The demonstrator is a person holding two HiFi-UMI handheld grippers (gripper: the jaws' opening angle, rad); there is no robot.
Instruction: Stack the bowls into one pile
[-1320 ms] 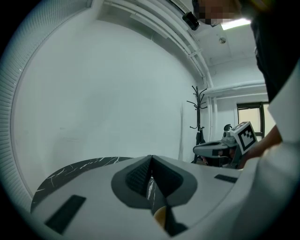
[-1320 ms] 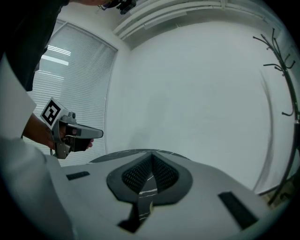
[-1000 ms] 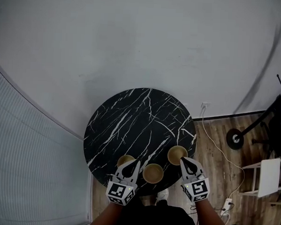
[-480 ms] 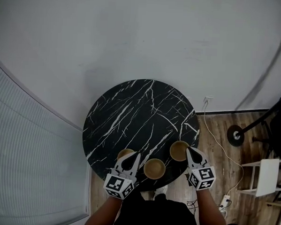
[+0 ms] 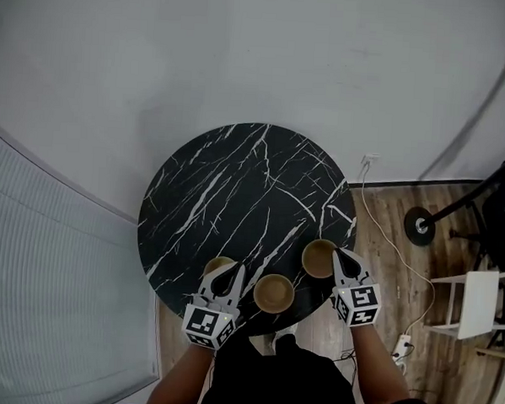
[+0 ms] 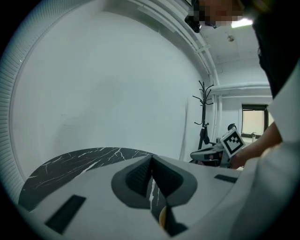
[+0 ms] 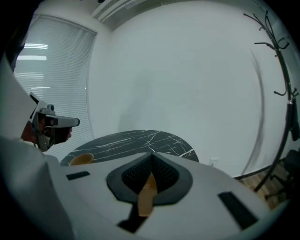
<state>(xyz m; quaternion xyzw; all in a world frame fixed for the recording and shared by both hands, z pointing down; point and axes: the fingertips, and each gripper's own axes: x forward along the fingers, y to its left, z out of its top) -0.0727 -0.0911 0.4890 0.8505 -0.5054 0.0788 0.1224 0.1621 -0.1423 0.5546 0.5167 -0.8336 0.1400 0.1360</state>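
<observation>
L gripper point(image 5: 232, 272) has its fingers pressed together on nothing, tips over the near-right rim of the left bowl point(image 5: 215, 264), so going lower w/o opening would prob. knock or tip that bowl rather than pinch its wall. Middle bowl point(image 5: 274, 293) sits free by the worktop's point(image 5: 236, 188) near edge, btwn both grippers, and a stray nudge could send it off. R gripper point(image 5: 339, 255) also has its fingers together and empty, tips at the right bowl's point(image 5: 319, 258) right rim; that bowl is close to the right edge, so a shove may slide it off.
</observation>
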